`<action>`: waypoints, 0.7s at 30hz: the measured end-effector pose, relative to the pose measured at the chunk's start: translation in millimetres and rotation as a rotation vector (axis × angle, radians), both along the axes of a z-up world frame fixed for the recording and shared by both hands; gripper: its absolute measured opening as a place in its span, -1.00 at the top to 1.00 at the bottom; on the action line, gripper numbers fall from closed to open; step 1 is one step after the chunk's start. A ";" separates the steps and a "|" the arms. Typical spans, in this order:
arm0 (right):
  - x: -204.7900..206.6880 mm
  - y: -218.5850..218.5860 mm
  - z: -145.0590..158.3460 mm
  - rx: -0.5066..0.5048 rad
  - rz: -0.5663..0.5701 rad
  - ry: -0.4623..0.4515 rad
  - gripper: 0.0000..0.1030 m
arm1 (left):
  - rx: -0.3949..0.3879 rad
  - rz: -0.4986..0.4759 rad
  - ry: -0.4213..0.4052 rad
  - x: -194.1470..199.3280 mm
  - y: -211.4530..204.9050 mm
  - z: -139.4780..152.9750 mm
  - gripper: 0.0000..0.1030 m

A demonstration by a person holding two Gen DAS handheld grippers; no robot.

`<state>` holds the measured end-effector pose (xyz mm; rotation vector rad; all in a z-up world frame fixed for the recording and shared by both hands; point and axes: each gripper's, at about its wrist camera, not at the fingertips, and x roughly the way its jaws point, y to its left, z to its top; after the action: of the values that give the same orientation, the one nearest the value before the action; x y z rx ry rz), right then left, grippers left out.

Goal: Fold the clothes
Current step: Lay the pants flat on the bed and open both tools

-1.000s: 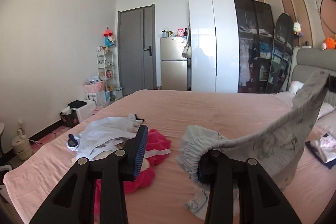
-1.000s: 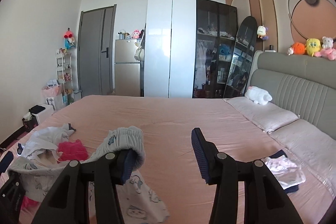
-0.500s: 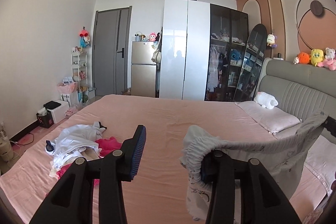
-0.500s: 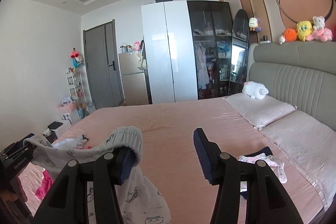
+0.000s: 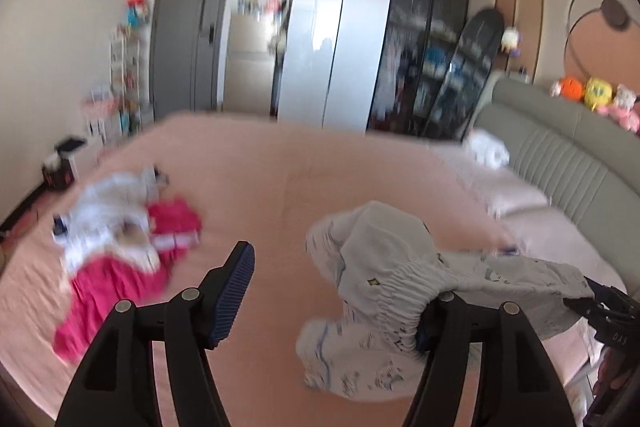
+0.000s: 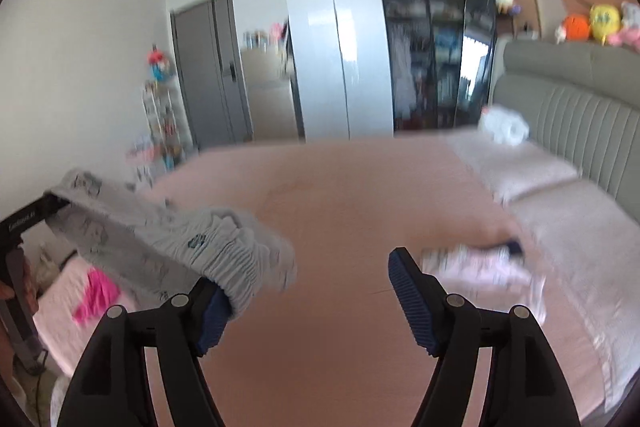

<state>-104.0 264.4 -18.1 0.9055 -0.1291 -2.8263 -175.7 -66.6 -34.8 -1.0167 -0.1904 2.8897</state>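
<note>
Grey printed trousers with an elastic waistband (image 5: pixel 384 283) are stretched in the air between my two grippers above the pink bed. In the left wrist view the waistband hangs over the right finger of my left gripper (image 5: pixel 328 303), whose jaws stand wide apart. In the right wrist view the same trousers (image 6: pixel 172 239) hang over the left finger of my right gripper (image 6: pixel 308 299), also wide apart. The trouser legs dangle down to the bed in the left wrist view.
A pile of white and red clothes (image 5: pixel 120 235) lies on the bed (image 5: pixel 280 179) at the left. Folded clothes (image 6: pixel 480 263) lie near the pillows (image 6: pixel 532 167) and grey headboard (image 6: pixel 580 123). Wardrobe, fridge and door stand beyond the bed.
Both grippers have swung and tilted, blurring the views. The trousers between them have come lower over the bed, with the legs now bunching on it.
</note>
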 end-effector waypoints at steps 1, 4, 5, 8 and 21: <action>-5.8 -5.0 -40.0 0.004 0.018 -0.129 -0.41 | 0.000 -0.014 -0.123 -13.9 1.9 -40.4 -0.23; -6.7 -22.5 -115.6 -0.003 0.055 -0.362 -0.39 | -0.017 -0.062 -0.392 -24.2 22.4 -122.9 0.18; -6.8 -28.3 -139.4 -0.005 0.069 -0.435 -0.39 | -0.016 -0.069 -0.373 -16.4 27.0 -126.5 0.18; 2.9 -48.3 -134.5 0.075 0.169 -0.386 -0.39 | -0.015 -0.087 -0.296 2.2 35.8 -122.5 0.18; -84.0 -147.6 -122.8 0.343 0.523 -0.199 -0.40 | -0.064 -0.098 -0.132 2.6 25.3 -49.3 0.15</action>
<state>-188.0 116.8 -140.9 1.0940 0.5085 -2.3000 -173.1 -41.3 -84.1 -1.1930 -0.0545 2.7593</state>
